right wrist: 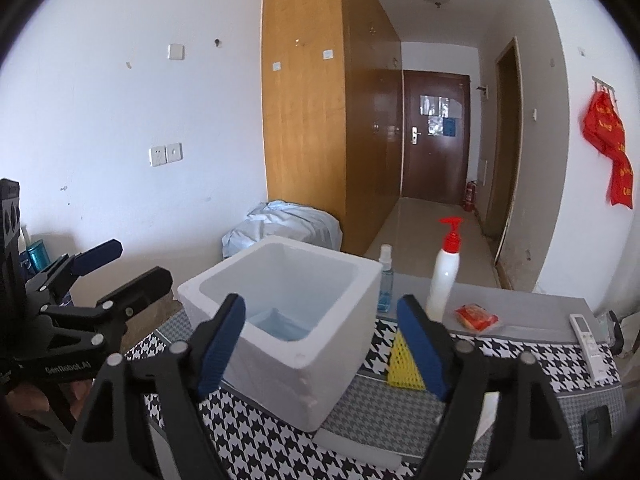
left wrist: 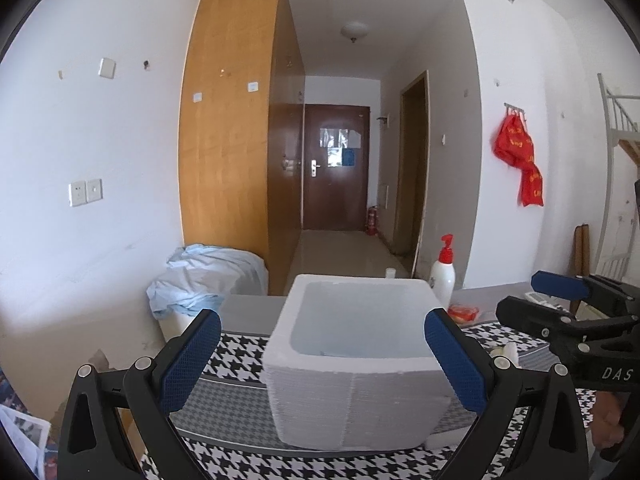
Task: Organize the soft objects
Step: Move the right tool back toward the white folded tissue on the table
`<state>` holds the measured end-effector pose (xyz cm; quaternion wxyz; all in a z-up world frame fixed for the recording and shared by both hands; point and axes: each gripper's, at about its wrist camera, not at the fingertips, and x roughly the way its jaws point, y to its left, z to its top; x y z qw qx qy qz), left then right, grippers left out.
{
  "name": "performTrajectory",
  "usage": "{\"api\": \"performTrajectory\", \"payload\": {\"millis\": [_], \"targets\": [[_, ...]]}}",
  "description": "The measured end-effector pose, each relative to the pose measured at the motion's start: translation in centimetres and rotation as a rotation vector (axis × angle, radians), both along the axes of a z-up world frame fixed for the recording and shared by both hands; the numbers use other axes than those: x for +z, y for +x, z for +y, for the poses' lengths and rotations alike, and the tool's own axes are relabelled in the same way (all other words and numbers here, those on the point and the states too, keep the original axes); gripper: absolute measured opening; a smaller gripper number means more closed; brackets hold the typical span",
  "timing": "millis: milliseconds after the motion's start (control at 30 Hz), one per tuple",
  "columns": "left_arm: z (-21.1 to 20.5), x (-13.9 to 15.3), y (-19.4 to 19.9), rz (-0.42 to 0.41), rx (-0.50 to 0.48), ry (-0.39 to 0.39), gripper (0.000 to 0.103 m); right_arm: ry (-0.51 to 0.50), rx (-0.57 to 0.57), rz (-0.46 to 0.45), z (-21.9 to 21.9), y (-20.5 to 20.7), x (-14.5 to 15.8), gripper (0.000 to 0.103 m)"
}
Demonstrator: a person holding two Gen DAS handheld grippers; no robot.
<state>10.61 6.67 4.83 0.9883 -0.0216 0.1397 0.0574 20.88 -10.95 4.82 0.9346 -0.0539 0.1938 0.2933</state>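
Both the left gripper and the right gripper hang spread wide and empty just before the white foam box on the houndstooth-covered tabletop, a pale blue soft thing lying inside it, a red-capped pump bottle behind.

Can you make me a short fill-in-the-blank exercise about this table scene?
1. The white foam box stands on a ____-patterned cloth.
2. The white pump bottle has a ____ pump top.
3. The yellow mesh piece lies beside the box, on the same side as the ____ gripper.

Missing words: houndstooth; red; right
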Motion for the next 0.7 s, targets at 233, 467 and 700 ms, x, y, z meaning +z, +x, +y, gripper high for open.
{"api": "performTrajectory", "payload": {"millis": [233,467,700], "targets": [[-1.7,-0.2,-0.8,-0.006,-0.041,0.002,0.102,0.017,-0.035,-0.016,-1.9,-0.7,-0.3,0.084],[-3.9,-0.5,-1.0,-0.001,-0.105,-0.003,0.102,0.039,-0.078,-0.035,-4.6,-1.8,-0.5,0.084],[-6.0,-1.1,-0.9,0.004,-0.161,0.0,0.102,0.056,-0.135,-0.027,-6.9,-2.2,-1.0,0.084]]}}
